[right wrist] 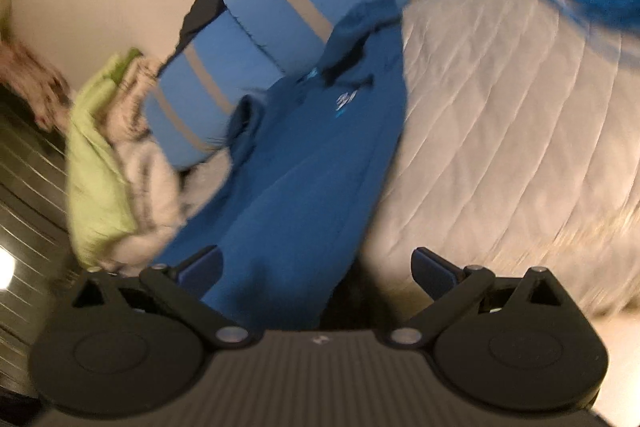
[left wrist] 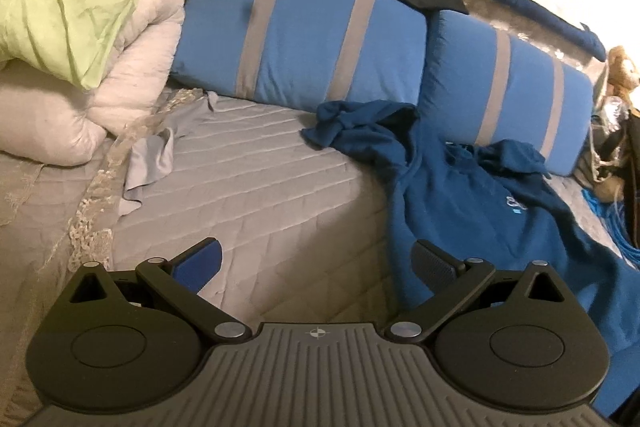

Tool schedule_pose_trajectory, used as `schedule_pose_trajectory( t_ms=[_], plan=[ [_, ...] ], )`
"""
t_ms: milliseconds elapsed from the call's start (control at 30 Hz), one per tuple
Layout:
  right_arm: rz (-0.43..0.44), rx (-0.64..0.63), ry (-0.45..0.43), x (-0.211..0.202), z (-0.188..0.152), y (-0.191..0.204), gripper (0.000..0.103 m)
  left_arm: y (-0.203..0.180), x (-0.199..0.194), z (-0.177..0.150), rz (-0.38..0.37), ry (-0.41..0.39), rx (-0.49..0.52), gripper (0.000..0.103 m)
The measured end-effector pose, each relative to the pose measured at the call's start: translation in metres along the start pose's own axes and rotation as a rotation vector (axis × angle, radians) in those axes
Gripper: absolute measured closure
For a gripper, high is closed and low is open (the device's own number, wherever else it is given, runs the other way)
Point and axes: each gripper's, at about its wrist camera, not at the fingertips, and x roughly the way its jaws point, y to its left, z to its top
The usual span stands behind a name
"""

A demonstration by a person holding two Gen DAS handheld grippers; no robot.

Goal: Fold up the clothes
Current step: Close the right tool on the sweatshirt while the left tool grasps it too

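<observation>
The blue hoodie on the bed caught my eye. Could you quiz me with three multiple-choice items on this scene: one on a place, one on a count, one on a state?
1. Where does the blue hoodie lie?
A. On the grey quilted bedspread, its top against a striped pillow
B. On the floor
C. On top of the green pillow

2. How many blue pillows with grey stripes are there?
A. One
B. Two
C. Four

3. How do the jaws of the left gripper stand?
A. Shut on the hoodie
B. Shut on nothing
C. Open, holding nothing

Answers: 1 A, the hoodie spreads over the bedspread up to the nearer striped pillow. 2 B, a second striped pillow lies beside it. 3 C, the fingers stand wide apart with only bedding between them.
</observation>
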Motion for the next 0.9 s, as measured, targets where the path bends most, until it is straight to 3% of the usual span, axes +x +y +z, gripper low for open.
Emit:
schedule_pose_trajectory(
  t_ms=[67,133,333,400,600,900],
  plan=[
    [0.037,0.051,0.029,0.004,-0.006,-0.001,0.001,-0.001,0.003,-0.002,-0.009,0.004,-0.013,0.0],
    [0.013,0.049,0.065,0.012,-0.012,0.002,0.002,-0.003,0.004,-0.003,-0.016,0.009,-0.017,0.0],
    [0.018,0.043,0.137,0.023,-0.023,0.011,0.03,-0.006,0.001,-0.004,-0.021,0.005,-0.001,0.0],
    [0.013,0.014,0.155,0.023,-0.026,0.018,0.052,-0.006,0.001,-0.005,-0.015,0.006,-0.005,0.0],
    [-0.003,-0.018,0.133,0.011,-0.023,0.028,0.077,-0.008,0.002,-0.006,-0.014,0.016,-0.011,0.0],
    [-0.056,-0.033,0.063,-0.019,-0.009,0.035,0.084,-0.007,-0.005,-0.007,-0.041,0.04,-0.019,0.0]
  ],
)
